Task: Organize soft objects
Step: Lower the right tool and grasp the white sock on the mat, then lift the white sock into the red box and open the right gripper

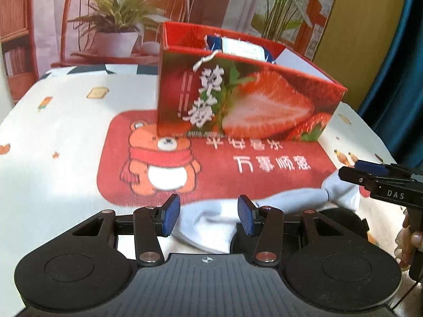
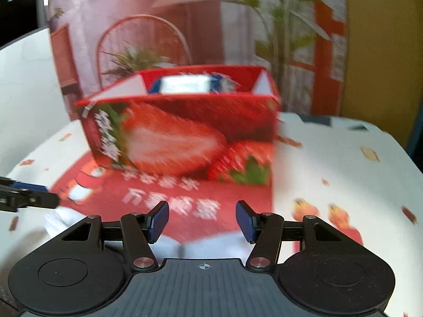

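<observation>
Homelike staged corner: patterned tablecloth (image 1: 66, 121), printed backdrop (image 1: 119, 13) of chair and houseplants.

Left wrist camera sits low behind its own left tongs (image 1: 208, 215), looking forward across the tabletop (image 1: 53, 132) at the strawberry box (image 1: 246, 100), seen from its left corner, fairly near. The right tongs (image 1: 351, 170) poke in at that view's right edge. Over to the right wrist camera: same low seat behind the right tongs (image 2: 202, 220), facing the same strawberry box (image 2: 185, 134) from the other side, close and blurred. The left tongs (image 2: 39, 194) show at its left edge. Both views share the box, the red bear mat (image 1: 211, 166) (image 2: 164, 198) and the painted backdrop (image 1: 119, 13) (image 2: 164, 26).
</observation>
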{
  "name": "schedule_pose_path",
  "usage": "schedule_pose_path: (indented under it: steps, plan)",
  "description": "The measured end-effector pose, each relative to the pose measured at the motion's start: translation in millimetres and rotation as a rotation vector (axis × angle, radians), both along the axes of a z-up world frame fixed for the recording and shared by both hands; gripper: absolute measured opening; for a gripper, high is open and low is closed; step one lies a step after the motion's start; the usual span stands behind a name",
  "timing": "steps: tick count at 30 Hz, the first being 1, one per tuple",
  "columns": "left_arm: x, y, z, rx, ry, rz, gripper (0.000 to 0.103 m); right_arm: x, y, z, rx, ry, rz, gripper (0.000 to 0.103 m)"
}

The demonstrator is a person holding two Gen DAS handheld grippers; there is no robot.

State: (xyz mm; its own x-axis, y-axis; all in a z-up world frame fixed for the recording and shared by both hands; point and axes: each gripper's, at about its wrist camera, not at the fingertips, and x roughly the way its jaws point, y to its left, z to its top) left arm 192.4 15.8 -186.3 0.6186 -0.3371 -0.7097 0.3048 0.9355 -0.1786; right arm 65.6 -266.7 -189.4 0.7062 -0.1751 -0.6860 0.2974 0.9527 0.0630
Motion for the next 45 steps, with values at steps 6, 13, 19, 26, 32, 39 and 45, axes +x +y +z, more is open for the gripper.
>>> schedule_pose_path:
  steps: [6,13,19,26,32,39,45]
  plan:
    - [-2,1,-12,-0.002,0.017,0.004,0.051,-12,-20,-12,0.033,0.027,-0.085,0.061]
    - [-1,-6,-22,0.046,-0.007,-0.006,0.02,4,-14,-29,0.075,0.076,-0.04,0.056]
    - [10,-5,-24,0.052,-0.012,0.01,0.014,18,-12,-32,0.087,0.078,-0.003,0.037]
    - [27,-11,-25,0.081,-0.022,0.024,0.014,42,-8,-38,0.058,0.093,0.035,0.029]
    - [37,-12,-26,0.098,-0.035,0.038,0.014,52,-8,-42,0.056,0.078,0.043,0.028]
    - [39,-14,-28,0.1,-0.053,0.041,0.014,54,-10,-45,0.062,0.055,0.047,0.028]
    - [34,-12,-30,0.086,-0.069,0.05,0.014,50,-10,-47,0.06,0.036,0.049,0.029]
